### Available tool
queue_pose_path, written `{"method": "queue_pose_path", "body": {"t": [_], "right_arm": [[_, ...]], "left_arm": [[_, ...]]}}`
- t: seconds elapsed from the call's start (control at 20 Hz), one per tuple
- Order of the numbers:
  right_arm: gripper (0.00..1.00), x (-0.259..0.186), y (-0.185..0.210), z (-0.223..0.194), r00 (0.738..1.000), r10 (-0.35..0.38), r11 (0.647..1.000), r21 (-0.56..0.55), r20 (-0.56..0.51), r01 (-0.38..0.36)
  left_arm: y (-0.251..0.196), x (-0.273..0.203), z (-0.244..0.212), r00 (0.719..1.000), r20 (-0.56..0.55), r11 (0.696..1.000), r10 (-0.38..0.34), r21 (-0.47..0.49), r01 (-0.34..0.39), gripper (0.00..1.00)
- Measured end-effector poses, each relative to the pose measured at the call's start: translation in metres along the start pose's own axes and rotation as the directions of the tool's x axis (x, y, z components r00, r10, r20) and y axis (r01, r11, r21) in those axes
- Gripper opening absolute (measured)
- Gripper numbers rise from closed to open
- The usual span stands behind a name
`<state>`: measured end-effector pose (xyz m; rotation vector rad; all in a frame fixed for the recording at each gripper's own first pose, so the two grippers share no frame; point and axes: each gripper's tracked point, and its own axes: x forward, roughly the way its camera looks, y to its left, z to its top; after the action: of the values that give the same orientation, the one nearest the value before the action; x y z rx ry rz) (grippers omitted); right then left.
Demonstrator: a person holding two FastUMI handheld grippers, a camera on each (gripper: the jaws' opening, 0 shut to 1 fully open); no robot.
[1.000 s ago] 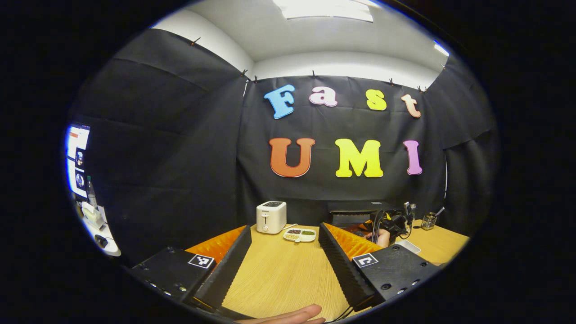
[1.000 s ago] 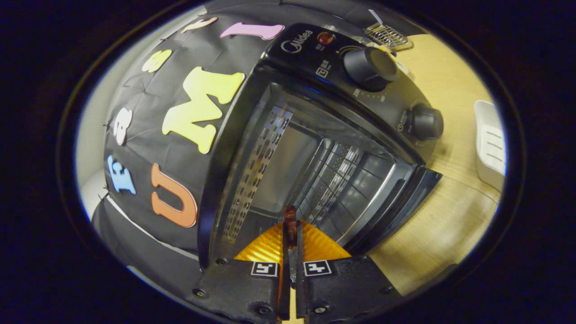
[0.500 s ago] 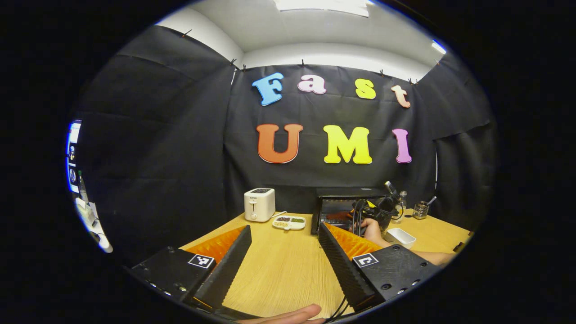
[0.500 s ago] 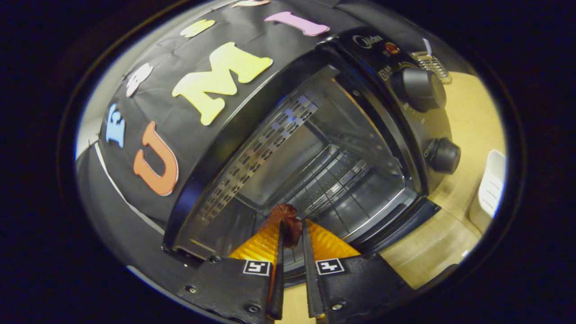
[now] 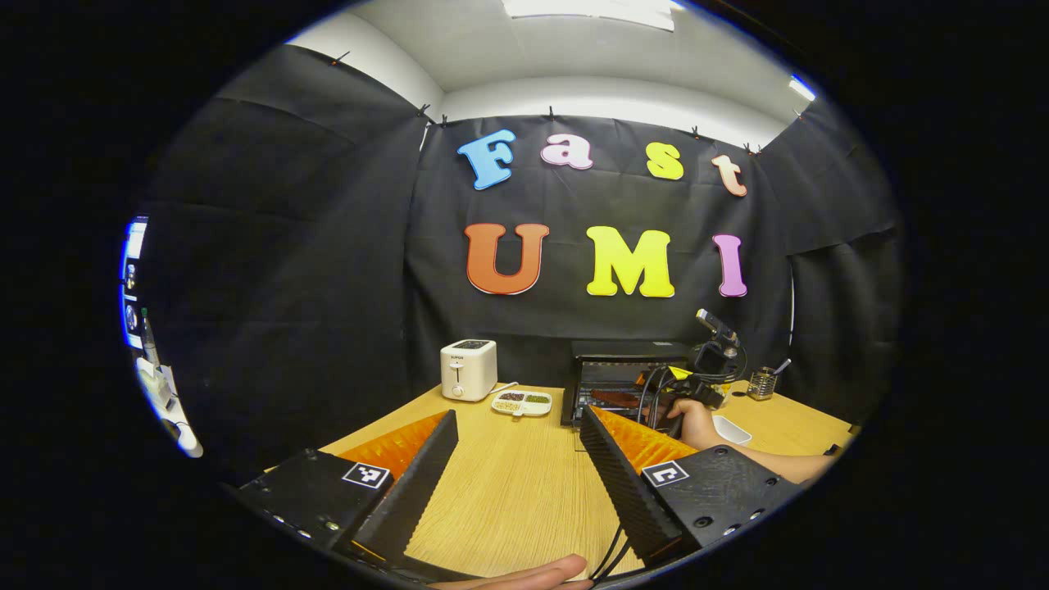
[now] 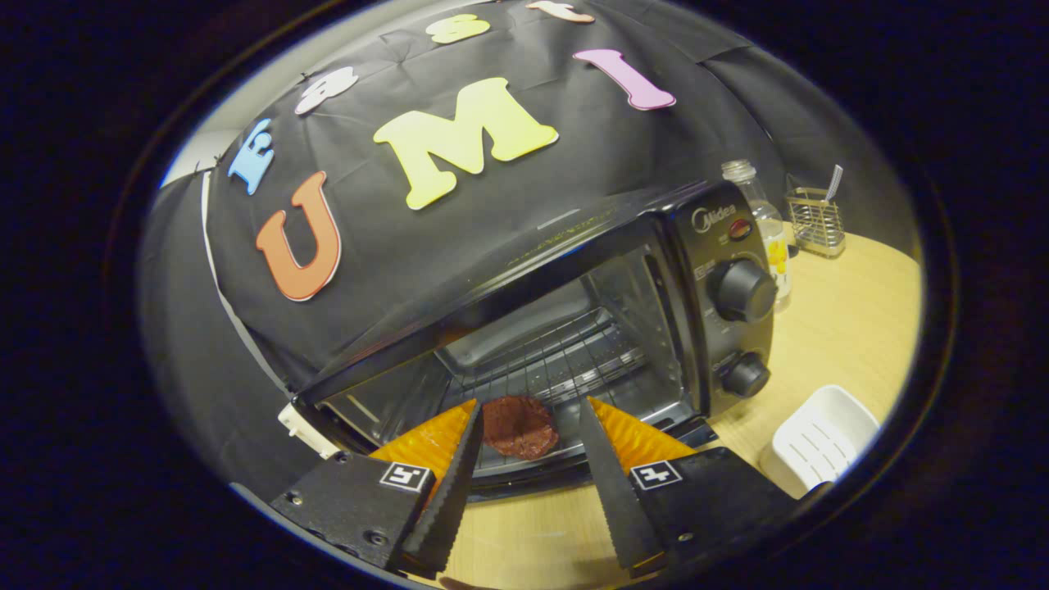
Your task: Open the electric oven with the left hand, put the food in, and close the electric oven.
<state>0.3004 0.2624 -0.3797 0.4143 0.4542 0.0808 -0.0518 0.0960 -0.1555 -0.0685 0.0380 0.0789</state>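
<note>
Fingers (image 6: 452, 459) of the right gripper (image 6: 529, 434) spread — meat patty (image 6: 518, 426) between, on oven (image 6: 574, 328) rack.

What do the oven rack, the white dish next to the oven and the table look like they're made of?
The oven rack looks like bare metal wire: thin parallel bars catching glints of light. The white dish seems to be plastic or glazed ceramic, smooth and ribbed inside; the look leaves it open. The table appears to be light wood or wood-look laminate, with a fine matt grain.
</note>
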Motion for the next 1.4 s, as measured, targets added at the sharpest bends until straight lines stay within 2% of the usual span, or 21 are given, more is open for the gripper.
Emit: {"method": "queue_pose_path", "body": {"t": [0.2, 0.25, 0.3, 0.35, 0.4, 0.45, 0.65, 0.9, 1.05, 1.1, 1.15, 1.4], "right_arm": [[0.75, -0.032, 0.01, 0.01, 0.997, 0.078, 0.996, -0.045, -0.012, -0.078], [0.78, -0.04, 0.01, 0.013, 0.996, 0.092, 0.993, -0.067, -0.006, -0.092], [0.87, -0.048, 0.013, 0.015, 0.994, 0.111, 0.99, -0.091, -0.006, -0.111], [0.84, -0.059, 0.016, 0.016, 0.991, 0.131, 0.985, -0.112, 0.0, -0.13], [0.94, -0.068, 0.018, 0.018, 0.99, 0.144, 0.98, -0.14, 0.002, -0.142], [0.99, -0.077, 0.019, 0.022, 0.988, 0.155, 0.974, -0.166, 0.01, -0.151], [1.0, -0.12, 0.026, 0.04, 0.977, 0.206, 0.946, -0.266, 0.055, -0.184], [1.0, -0.187, 0.021, 0.067, 0.966, 0.225, 0.92, -0.355, 0.131, -0.166], [1.0, -0.231, 0.009, 0.083, 0.958, 0.21, 0.924, -0.359, 0.194, -0.13], [0.96, -0.247, 0.006, 0.088, 0.954, 0.211, 0.922, -0.367, 0.212, -0.122], [1.0, -0.263, 0.005, 0.095, 0.949, 0.216, 0.917, -0.382, 0.229, -0.116], [1.0, -0.318, -0.018, 0.12, 0.943, 0.146, 0.899, -0.438, 0.298, -0.001]], "left_arm": [[-0.014, -0.001, 0.0, 0.999, -0.015, 0.999, -0.032, 0.01, 0.032, 0.96], [-0.018, -0.001, 0.001, 0.999, -0.015, 0.999, -0.038, 0.014, 0.038, 0.96], [-0.022, -0.001, 0.003, 0.999, -0.013, 0.999, -0.046, 0.019, 0.046, 0.96], [-0.024, -0.001, 0.004, 0.999, -0.011, 0.998, -0.054, 0.021, 0.054, 0.96], [-0.028, -0.001, 0.005, 0.998, -0.012, 0.998, -0.062, 0.021, 0.062, 0.96], [-0.033, 0.0, 0.004, 0.997, -0.015, 0.997, -0.074, 0.02, 0.075, 0.96], [-0.052, 0.007, 0.0, 0.993, -0.04, 0.994, -0.111, 0.01, 0.111, 0.95], [-0.075, 0.021, -0.008, 0.986, -0.076, 0.988, -0.148, 0.021, 0.15, 0.96], [-0.086, 0.03, -0.016, 0.982, -0.09, 0.985, -0.168, 0.029, 0.171, 0.96], [-0.092, 0.035, -0.019, 0.98, -0.092, 0.983, -0.179, 0.026, 0.182, 0.96], [-0.097, 0.041, -0.024, 0.977, -0.099, 0.981, -0.191, 0.018, 0.193, 0.96], [-0.126, 0.081, -0.061, 0.957, -0.159, 0.97, -0.242, -0.005, 0.245, 0.96]]}}
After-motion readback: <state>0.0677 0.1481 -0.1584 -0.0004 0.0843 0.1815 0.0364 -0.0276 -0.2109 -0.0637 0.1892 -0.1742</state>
